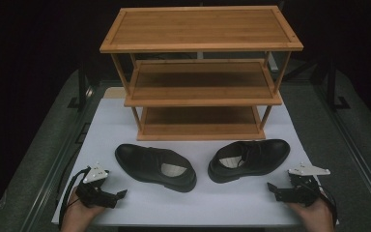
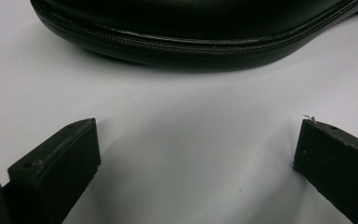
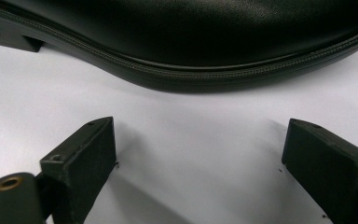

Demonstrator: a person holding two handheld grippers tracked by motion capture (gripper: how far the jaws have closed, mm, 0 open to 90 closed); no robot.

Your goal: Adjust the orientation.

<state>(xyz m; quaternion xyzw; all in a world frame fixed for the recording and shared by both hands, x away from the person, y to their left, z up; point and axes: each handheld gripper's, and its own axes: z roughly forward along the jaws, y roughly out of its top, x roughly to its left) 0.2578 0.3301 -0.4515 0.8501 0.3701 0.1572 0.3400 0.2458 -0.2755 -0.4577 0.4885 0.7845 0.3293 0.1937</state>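
2 black shoes [image 1: 155,166] [image 1: 249,159] lie near the 3-tier rack [image 1: 200,72]; each released claw [image 1: 121,194] [image 1: 271,186] rests on the desk [image 1: 111,121] beside 1 shoe, likely for shelving.

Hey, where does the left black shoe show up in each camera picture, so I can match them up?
High view: left shoe lies left of centre on the white mat, before the wooden rack.
Left gripper view: its side and sole cross the top.
Right gripper view: a black shoe crosses the top; which one is unclear.
Shared landmark: the white mat.
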